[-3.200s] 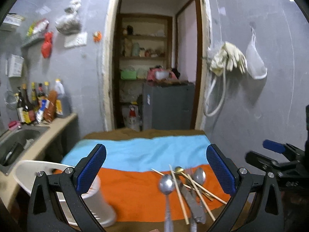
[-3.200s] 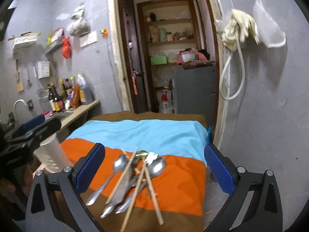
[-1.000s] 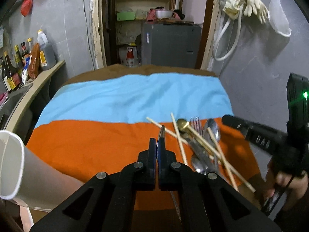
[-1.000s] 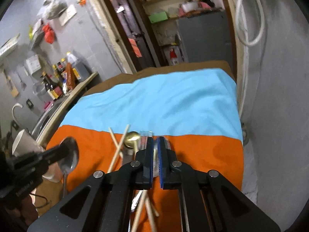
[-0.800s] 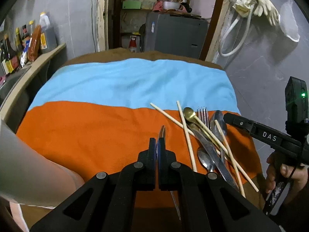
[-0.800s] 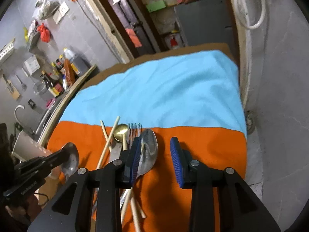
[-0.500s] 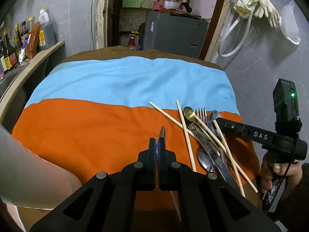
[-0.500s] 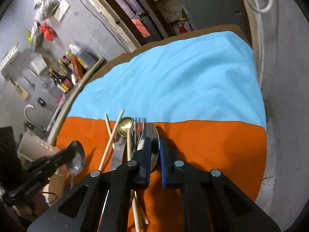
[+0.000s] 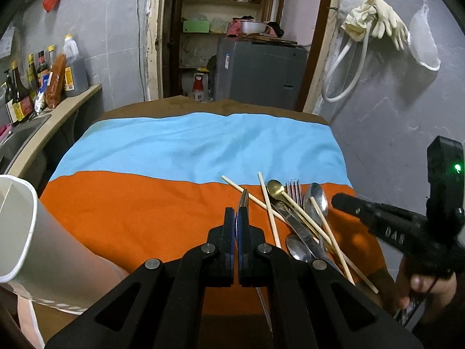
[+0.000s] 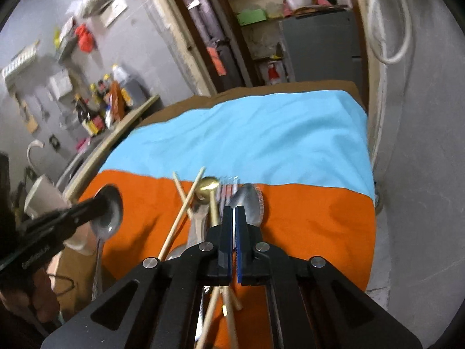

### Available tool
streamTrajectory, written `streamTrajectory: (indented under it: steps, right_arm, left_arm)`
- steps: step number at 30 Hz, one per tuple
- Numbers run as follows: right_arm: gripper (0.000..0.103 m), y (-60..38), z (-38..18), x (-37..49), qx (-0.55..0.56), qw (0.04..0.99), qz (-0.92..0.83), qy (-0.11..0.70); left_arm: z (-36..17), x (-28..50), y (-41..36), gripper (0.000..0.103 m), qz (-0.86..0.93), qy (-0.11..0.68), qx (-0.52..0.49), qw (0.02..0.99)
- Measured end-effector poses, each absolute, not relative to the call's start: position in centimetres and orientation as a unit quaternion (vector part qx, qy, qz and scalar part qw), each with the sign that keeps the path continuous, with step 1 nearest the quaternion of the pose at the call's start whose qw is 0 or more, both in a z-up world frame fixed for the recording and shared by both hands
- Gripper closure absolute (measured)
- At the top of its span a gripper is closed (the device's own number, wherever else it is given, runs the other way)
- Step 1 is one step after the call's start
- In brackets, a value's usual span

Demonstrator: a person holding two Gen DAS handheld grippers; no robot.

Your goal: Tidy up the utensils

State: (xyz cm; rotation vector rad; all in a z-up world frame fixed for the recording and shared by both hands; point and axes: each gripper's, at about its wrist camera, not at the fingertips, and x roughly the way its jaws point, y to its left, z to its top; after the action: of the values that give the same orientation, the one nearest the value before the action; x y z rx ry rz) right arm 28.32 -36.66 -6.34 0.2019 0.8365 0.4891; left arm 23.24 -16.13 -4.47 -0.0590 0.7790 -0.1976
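My left gripper (image 9: pixel 235 213) is shut on a steel spoon (image 9: pixel 243 200), seen edge-on above the orange cloth; the right wrist view shows its bowl (image 10: pixel 109 213) in the left gripper's tip. My right gripper (image 10: pixel 233 212) is shut low over the utensil pile, on a large steel spoon (image 10: pixel 248 203), though the contact is partly hidden. The pile holds a gold spoon (image 9: pixel 274 187), a fork (image 9: pixel 292 187), a knife (image 9: pixel 302 234), another spoon (image 9: pixel 298 251) and several wooden chopsticks (image 9: pixel 268 206). A white holder cup (image 9: pixel 27 238) stands at the near left.
An orange and blue cloth (image 9: pixel 189 151) covers the table. A grey wall (image 9: pixel 407 116) runs close along the right side. A counter with a sink (image 9: pixel 17 136) and bottles (image 9: pixel 43 78) lies left. A doorway with a grey cabinet (image 9: pixel 260 72) is behind.
Both grippers were open at first; the left one has shut on a spoon and lifted it. The right one opened and shut again over the pile, around the large spoon.
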Motion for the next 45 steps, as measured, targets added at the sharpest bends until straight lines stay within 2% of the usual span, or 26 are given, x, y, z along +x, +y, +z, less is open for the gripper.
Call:
streamTrajectory:
  steps: [2, 5, 6, 9, 13, 18, 22, 25, 37, 45]
  right_arm:
    - [0.099, -37.4, -6.8, 29.0, 0.112, 0.875, 0.236, 0.408]
    - [0.083, -37.9, -7.4, 30.5, 0.114, 0.863, 0.256, 0.421]
    - [0.082, -38.1, -7.7, 31.2, 0.119, 0.858, 0.262, 0.425]
    - [0.082, -38.7, -8.5, 33.0, 0.131, 0.844, 0.285, 0.435]
    - [0.092, -38.1, -9.6, 34.1, 0.134, 0.823, 0.32, 0.449]
    - [0.092, -36.8, -10.0, 34.0, 0.119, 0.807, 0.352, 0.459]
    - [0.097, -36.3, -9.8, 33.6, 0.099, 0.815, 0.343, 0.456]
    - [0.099, -35.4, -8.4, 31.9, 0.05, 0.846, 0.325, 0.419]
    - [0.101, -30.6, -2.0, 21.8, -0.165, 0.943, 0.226, 0.182]
    - [0.102, -29.0, -1.1, 20.1, -0.183, 0.951, 0.198, 0.153]
  left_arm:
    - [-4.8, 23.2, -16.1, 0.103, -0.098, 0.385, -0.03, 0.917]
    - [-5.4, 23.4, -16.2, 0.103, -0.098, 0.393, -0.028, 0.914]
    - [-5.6, 23.5, -16.2, 0.103, -0.099, 0.397, -0.028, 0.912]
    - [-6.3, 23.9, -16.4, 0.103, -0.099, 0.403, -0.028, 0.91]
    - [-6.9, 24.2, -16.4, 0.103, -0.098, 0.408, -0.031, 0.907]
    - [-7.4, 24.5, -16.2, 0.103, -0.097, 0.414, -0.043, 0.904]
    - [-7.3, 24.6, -16.0, 0.103, -0.095, 0.414, -0.049, 0.904]
    - [-7.0, 24.3, -16.0, 0.103, -0.093, 0.407, -0.052, 0.907]
    - [-2.7, 20.8, -16.1, 0.103, -0.084, 0.314, -0.027, 0.945]
    - [-0.5, 19.9, -14.8, 0.103, -0.072, 0.282, -0.04, 0.956]
